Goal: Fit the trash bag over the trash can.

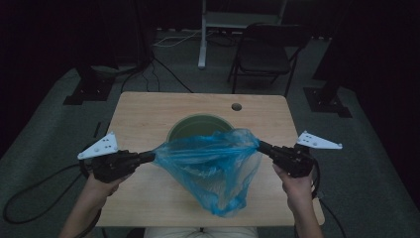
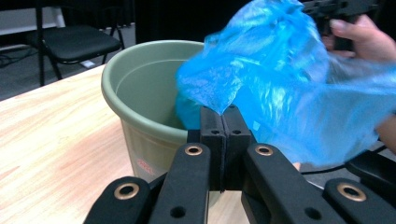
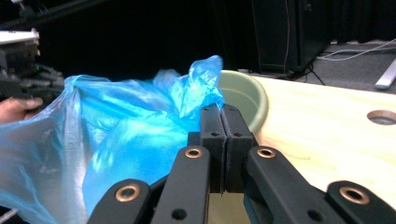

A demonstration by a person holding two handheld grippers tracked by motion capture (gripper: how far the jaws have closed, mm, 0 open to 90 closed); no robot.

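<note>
Both the left gripper (image 1: 148,157) and right gripper (image 1: 261,146), jaws clamped on the bag (image 1: 213,166), hold it stretched above the bucket (image 1: 190,124) mid-table, likely lining it; next, lower the mouth over the rim.

The high view is dim and murky with a black surround, while both gripper views are brighter and slightly soft.

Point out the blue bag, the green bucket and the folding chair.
blue bag (image 1: 213,163), high view, middle of the stretched film.
green bucket (image 2: 140,84), left gripper view, inner wall.
folding chair (image 1: 262,57), high view, seat.
</note>
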